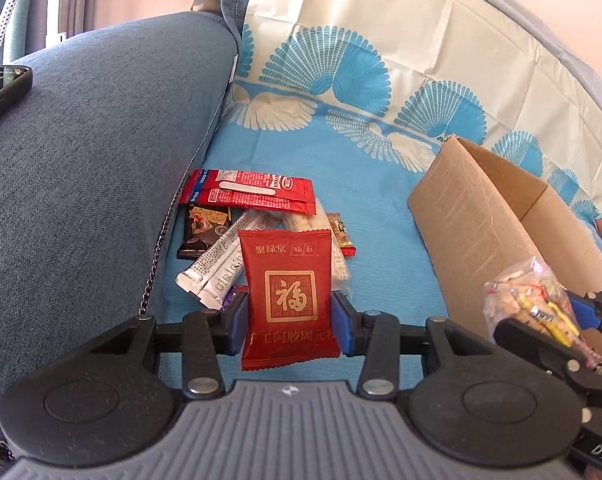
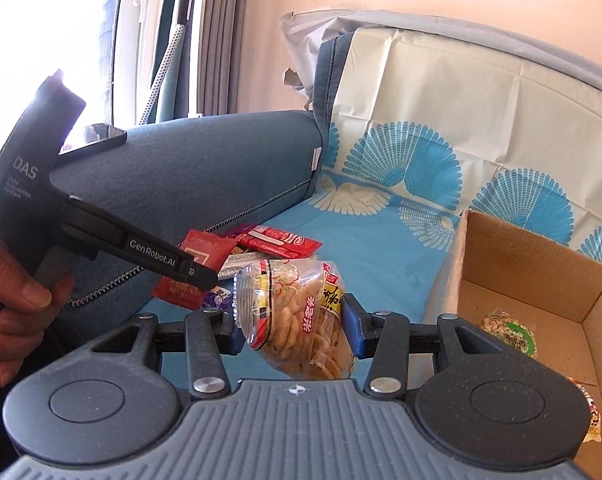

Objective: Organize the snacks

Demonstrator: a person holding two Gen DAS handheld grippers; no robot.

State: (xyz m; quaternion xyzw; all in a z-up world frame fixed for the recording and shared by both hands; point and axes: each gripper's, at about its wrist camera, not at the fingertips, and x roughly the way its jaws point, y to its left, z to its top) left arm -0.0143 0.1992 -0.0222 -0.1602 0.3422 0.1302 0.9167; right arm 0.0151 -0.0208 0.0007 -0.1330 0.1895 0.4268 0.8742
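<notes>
Left gripper (image 1: pixel 291 318): clamped on a red snack packet (image 1: pixel 287 296), held upright above the blue cloth (image 1: pixel 381 240)
Right gripper (image 2: pixel 293 326): clamped on a clear bag of crackers (image 2: pixel 297 320), just beside the cardboard box (image 2: pixel 541 280)
Snack pile (image 1: pixel 253 220): lay behind the red packet, against the sofa armrest (image 1: pixel 101 160)
Inside box: a green-label packet (image 2: pixel 511 336) on the floor of it
Armrest: a phone (image 1: pixel 1 88) lay on top
Hand (image 2: pixel 9 316): gripped the left gripper's handle

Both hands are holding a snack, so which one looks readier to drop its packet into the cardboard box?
Probably the right gripper: its cracker bag hangs just beside the cardboard box, while the left gripper holds its red packet farther away.
</notes>
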